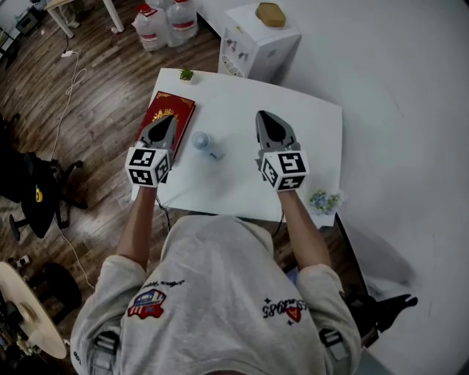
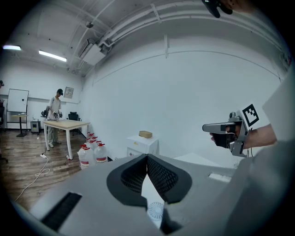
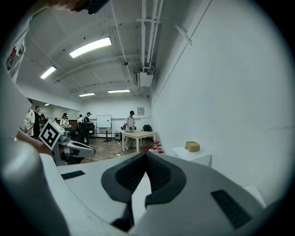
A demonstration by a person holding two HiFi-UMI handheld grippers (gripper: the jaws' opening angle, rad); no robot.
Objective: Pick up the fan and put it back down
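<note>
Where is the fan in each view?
Head view: fan on the white table, nearer the left gripper.
Left gripper view: bottom centre, below the fingers.
Right gripper view: not in it.
Shared landmark: the brown box on the white cabinet.

- The fan [image 1: 205, 144] sits on the desk [image 1: 242, 192], between my left tool [image 1: 164, 124] and right tool [image 1: 267, 121].
- A book [image 1: 167, 116] lies at the desk's left edge, a small plant [image 1: 186, 74] behind it.
- A cabinet [image 1: 256, 44] stands behind the desk, bottles [image 1: 167, 22] on the floor [image 1: 95, 95] left of it.
</note>
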